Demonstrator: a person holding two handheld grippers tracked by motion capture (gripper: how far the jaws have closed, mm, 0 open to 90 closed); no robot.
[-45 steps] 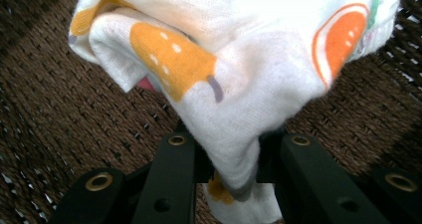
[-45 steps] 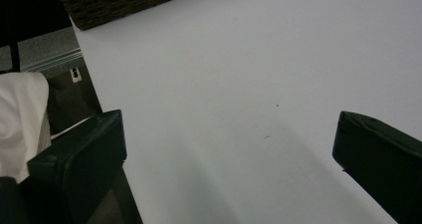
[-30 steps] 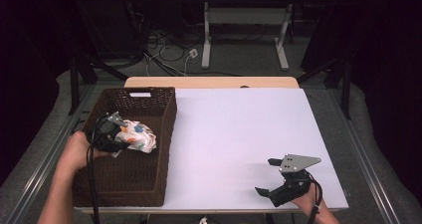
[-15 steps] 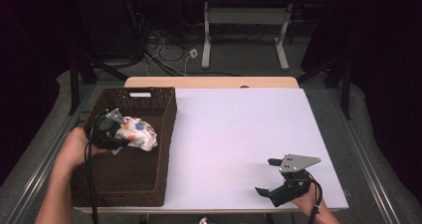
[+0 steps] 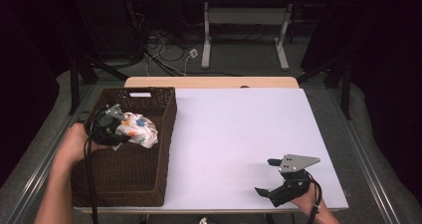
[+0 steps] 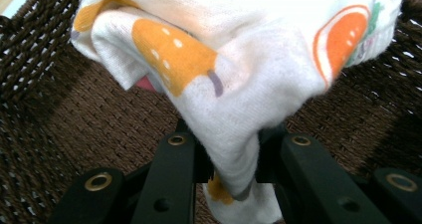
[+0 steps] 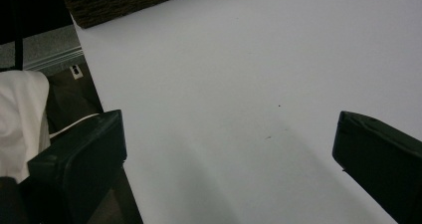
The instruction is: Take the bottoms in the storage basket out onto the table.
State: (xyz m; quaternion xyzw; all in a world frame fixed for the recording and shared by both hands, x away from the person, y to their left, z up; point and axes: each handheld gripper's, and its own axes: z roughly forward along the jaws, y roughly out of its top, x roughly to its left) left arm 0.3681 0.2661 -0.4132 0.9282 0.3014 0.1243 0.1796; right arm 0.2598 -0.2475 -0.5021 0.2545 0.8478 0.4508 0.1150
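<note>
A white cloth (image 5: 138, 128) printed with orange fruit shapes hangs over the brown wicker basket (image 5: 149, 184) at the table's left. My left gripper (image 5: 116, 130) is shut on it. In the left gripper view both black jaws pinch a fold of the cloth (image 6: 239, 74) at my left gripper (image 6: 231, 159), with the basket's woven inside (image 6: 74, 124) behind. My right gripper (image 5: 263, 176) rests near the front right of the white table (image 5: 239, 124), open with nothing between its jaws. The right gripper view looks past my right gripper (image 7: 229, 149) over bare table (image 7: 224, 59) toward the basket (image 7: 124, 0).
A white label (image 5: 140, 94) sits on the basket's far rim. A wooden strip (image 5: 214, 82) runs along the table's far edge. Desk legs and cables (image 5: 169, 55) lie on the floor beyond.
My left gripper and the cloth have shifted slightly up and toward the basket's far end. The right gripper has stayed where it was.
</note>
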